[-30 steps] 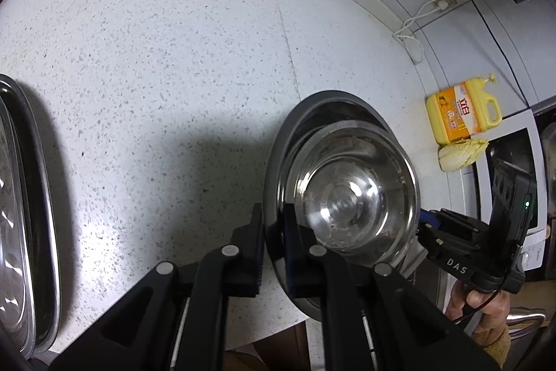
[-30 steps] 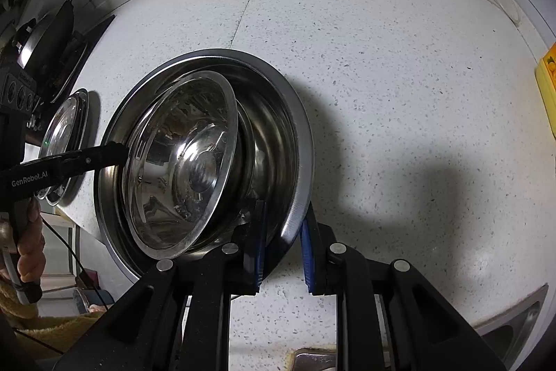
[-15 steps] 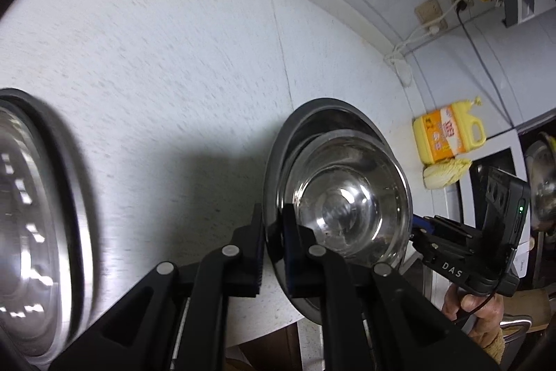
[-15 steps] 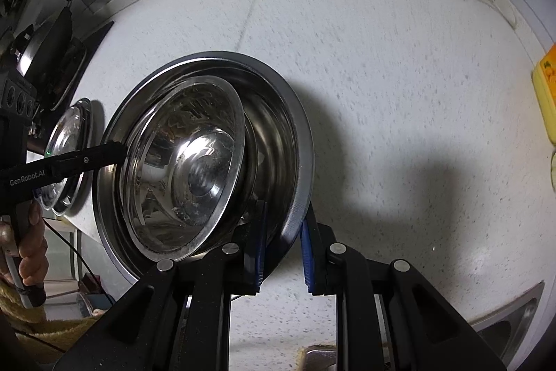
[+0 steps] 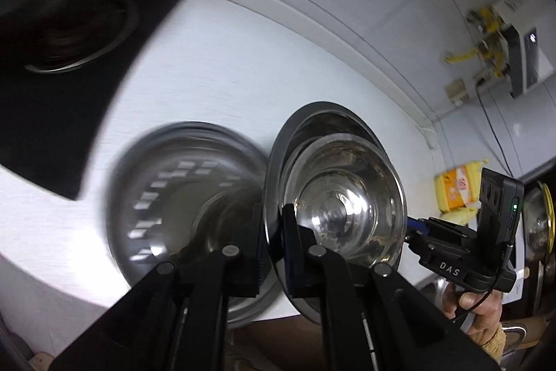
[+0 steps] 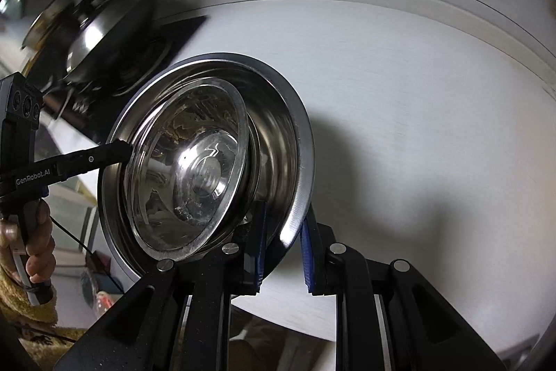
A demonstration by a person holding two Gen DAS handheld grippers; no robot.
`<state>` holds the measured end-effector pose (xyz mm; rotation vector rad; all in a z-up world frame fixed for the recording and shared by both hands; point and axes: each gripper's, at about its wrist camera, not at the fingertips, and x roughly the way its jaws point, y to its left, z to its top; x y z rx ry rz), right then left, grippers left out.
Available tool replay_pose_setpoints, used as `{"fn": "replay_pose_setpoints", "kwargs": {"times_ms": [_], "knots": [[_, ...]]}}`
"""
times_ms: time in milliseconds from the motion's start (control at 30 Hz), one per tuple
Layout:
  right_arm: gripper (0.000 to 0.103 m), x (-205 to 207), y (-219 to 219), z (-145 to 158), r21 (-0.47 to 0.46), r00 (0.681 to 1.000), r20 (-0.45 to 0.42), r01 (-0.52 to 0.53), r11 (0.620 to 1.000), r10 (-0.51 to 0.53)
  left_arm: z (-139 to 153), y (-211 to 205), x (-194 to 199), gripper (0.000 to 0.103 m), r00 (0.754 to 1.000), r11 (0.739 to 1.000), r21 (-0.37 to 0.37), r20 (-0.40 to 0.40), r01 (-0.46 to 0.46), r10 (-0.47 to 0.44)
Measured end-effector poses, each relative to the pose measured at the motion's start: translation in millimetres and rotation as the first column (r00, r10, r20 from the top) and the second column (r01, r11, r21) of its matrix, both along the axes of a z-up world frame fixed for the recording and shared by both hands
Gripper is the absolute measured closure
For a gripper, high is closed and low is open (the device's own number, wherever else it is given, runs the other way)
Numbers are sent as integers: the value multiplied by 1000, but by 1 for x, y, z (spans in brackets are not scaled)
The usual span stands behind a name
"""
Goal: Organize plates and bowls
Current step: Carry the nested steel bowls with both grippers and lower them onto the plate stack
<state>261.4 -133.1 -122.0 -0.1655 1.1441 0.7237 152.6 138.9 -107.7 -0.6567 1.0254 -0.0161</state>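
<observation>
Only the left view shows a blurred steel plate on the counter and a yellow bottle. Only the right shows the pot lid by the stove. The left gripper and right gripper each clamp the rim of the big bowl, a small bowl nested inside.

Both tongs clamped shut

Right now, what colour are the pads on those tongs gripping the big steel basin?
Blue pads, clearest in the right wrist view, on black tongs.

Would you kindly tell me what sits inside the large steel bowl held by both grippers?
A smaller steel bowl nests inside the large steel bowl. It covers the large bowl's bottom, so anything beneath stays unseen.
</observation>
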Motion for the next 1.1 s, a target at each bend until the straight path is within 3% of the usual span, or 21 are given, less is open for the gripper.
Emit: {"fn": "replay_pose_setpoints", "kwargs": {"times_ms": [167,333,567,767,1100], "knots": [[87,-11,53,-18,8,998,-41,-49,999,50,-18,47,-13,95,998,999,31,-36,-43,44],[86,-12,75,-39,-4,996,-80,-37,999,36,-37,70,-8,95,997,998,39,-62,-45,48],[86,-14,84,-41,-20,996,-87,-7,1000,5,-55,74,-4,95,996,999,19,-81,-36,37],[86,-15,81,-39,-33,997,-70,25,999,-28,-55,71,-3,94,998,999,51,-67,-7,10],[85,-19,83,-40,-51,995,-56,74,996,-77,-57,75,-3,94,998,999,30,-52,19,-18]]}}
